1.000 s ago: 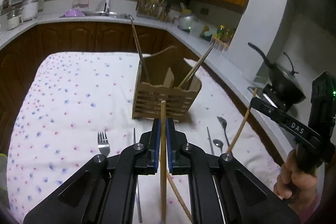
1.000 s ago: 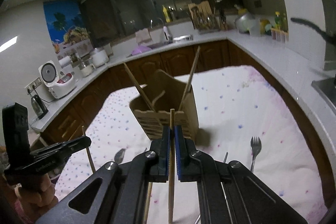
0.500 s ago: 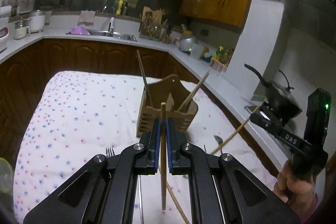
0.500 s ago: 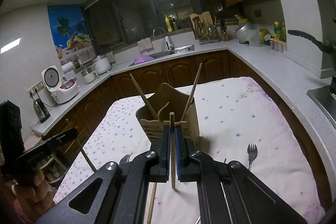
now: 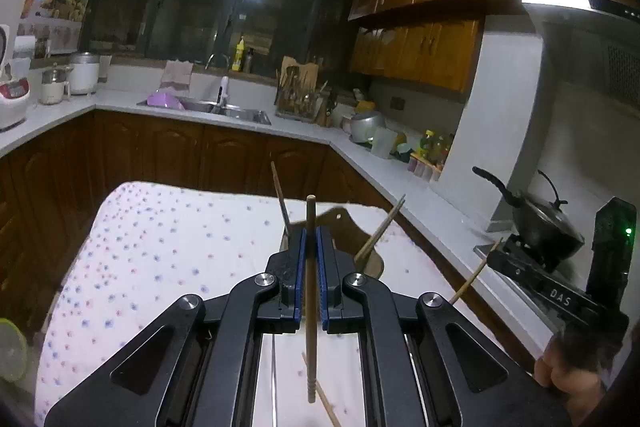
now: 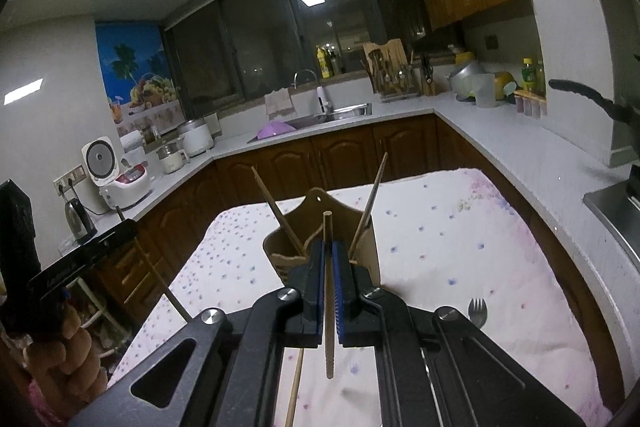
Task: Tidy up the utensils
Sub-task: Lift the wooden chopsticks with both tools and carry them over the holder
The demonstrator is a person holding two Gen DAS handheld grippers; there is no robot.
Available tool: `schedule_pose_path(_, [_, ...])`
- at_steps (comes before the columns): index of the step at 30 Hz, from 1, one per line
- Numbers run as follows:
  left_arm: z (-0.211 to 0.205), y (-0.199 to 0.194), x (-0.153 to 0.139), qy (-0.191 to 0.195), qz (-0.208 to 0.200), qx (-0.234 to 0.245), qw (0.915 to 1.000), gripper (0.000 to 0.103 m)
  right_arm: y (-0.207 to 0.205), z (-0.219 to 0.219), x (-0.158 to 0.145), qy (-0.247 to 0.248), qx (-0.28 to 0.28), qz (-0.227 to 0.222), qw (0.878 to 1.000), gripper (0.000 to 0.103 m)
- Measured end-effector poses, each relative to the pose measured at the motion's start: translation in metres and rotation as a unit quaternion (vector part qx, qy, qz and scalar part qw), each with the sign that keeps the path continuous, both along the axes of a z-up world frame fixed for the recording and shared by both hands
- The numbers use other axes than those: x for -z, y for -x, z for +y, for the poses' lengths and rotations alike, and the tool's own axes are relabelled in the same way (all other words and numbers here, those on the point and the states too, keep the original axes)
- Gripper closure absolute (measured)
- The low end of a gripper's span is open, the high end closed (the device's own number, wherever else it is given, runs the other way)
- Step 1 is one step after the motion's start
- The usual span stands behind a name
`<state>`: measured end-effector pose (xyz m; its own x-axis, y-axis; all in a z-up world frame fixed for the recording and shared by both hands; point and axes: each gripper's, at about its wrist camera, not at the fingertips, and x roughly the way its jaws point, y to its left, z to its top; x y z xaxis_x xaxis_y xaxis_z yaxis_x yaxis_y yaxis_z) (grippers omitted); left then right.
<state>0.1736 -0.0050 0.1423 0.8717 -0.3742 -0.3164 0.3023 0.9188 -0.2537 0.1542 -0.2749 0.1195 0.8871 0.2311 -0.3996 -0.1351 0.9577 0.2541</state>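
The left gripper [image 5: 311,239] is clamped on a wooden chopstick [image 5: 311,291] that stands upright between its blue pads, long axis vertical, ridged end hanging down; the right gripper [image 6: 330,251] pinches a second chopstick [image 6: 329,291] the same way. Beyond them on the spotted cloth [image 6: 460,239] stands the wooden utensil holder [image 6: 362,239] (two sticks lean out of it, splayed apart); a fork [image 6: 477,309] lies nearby, handle hidden behind the right gripper's body; the holder's front is mostly blocked in both views.

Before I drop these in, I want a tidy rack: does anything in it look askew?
Yes: the two chopsticks already in the wooden holder splay apart, one leaning left, the other leaning right, rather than standing together.
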Motion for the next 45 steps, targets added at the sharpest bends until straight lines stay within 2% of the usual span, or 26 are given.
schedule_pose_path(13, [-0.003,-0.026,-0.025,0.005,-0.027,-0.009,0.9996,0.099,-0.016,0.001,-0.036,0.008,0.006,-0.044,0.999,0.099])
schedule_pose_path(30, [-0.014,-0.095,-0.057,0.018,-0.072,-0.039,0.9965,0.099,-0.077,-0.008,-0.072,-0.006,0.03,-0.086,0.996,0.099])
schedule_pose_path(37, [-0.023,-0.126,-0.048,0.018,-0.073,-0.06,0.9953,0.099,-0.101,-0.017,-0.064,-0.016,0.049,-0.084,0.995,0.1])
schedule_pose_path(45, [-0.027,-0.153,-0.008,0.029,-0.032,-0.072,0.9964,0.099,-0.121,-0.023,-0.029,-0.03,0.063,-0.053,0.996,0.099])
